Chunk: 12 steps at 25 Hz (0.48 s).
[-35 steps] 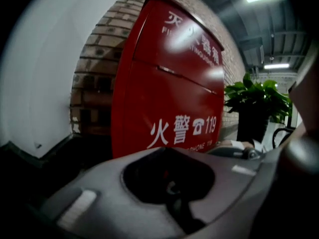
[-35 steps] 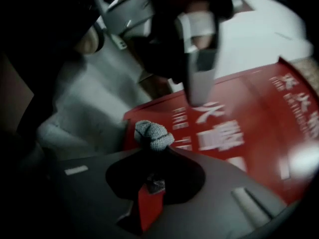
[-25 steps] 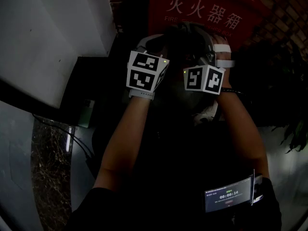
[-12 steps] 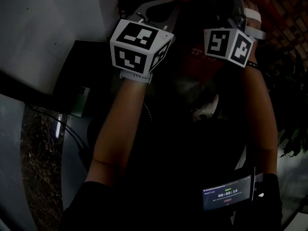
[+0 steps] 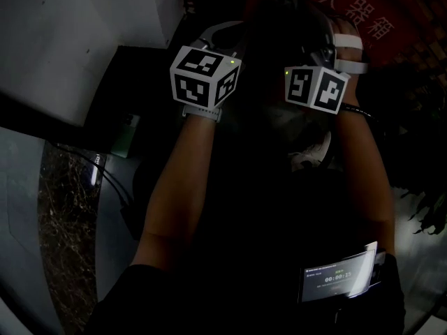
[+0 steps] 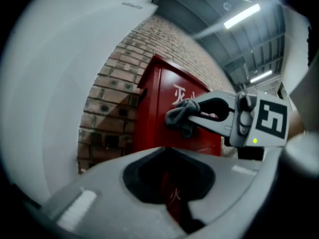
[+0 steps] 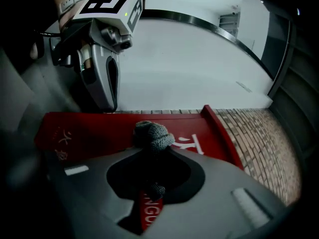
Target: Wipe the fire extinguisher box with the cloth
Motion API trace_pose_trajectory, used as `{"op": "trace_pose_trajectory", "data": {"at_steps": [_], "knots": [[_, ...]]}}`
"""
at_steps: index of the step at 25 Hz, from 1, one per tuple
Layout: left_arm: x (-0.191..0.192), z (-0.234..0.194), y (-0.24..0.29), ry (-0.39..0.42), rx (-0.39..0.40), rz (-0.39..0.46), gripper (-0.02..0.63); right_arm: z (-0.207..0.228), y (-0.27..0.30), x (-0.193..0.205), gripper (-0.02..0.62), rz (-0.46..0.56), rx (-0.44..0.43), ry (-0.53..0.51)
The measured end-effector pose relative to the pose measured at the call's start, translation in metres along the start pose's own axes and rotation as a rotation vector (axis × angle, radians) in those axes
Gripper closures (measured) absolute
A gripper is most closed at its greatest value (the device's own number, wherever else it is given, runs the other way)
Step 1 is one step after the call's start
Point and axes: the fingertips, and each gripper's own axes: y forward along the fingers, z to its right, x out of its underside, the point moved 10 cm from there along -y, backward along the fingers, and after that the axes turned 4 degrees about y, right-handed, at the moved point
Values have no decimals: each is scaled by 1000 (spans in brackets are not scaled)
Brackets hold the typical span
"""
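head view: dim; left gripper [image 5: 222, 37] and right gripper [image 5: 328, 39] raised before the red fire extinguisher box [image 5: 408, 12], tips lost in shadow.
left gripper view: jaws together, empty, facing the box.
right gripper view: jaws pinch the grey cloth [image 7: 153, 133] at the box front.

Ahead of the left tongs [image 6: 174, 205] rises a brick wall [image 6: 112, 103], with a smooth white wall [image 6: 55, 83] curving away on their left. High above them, strip lights [image 6: 241, 15] glow on a grey panelled ceiling [image 6: 199, 14]. Down to their left lies dark speckled stone floor [image 5: 66, 257], with a thin cable [image 5: 105, 180] beside it.
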Motion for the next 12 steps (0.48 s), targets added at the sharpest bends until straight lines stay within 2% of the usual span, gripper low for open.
{"op": "trace_pose_trajectory", "data": {"at_steps": [3,6,10,12], "knots": [[33,2,-2,-64,-51,-60,603,-37,-2,2,555,-1,-55,22],[60,5,6,-107,-54,-117,603,-72,-6,8,555,2,-100,37],[92,9,13,-114,-58,-222,603,-100,-11,16,555,0,-112,100],[101,9,15,-116,-72,-254,603,-120,-10,17,555,-5,-155,105]]}}
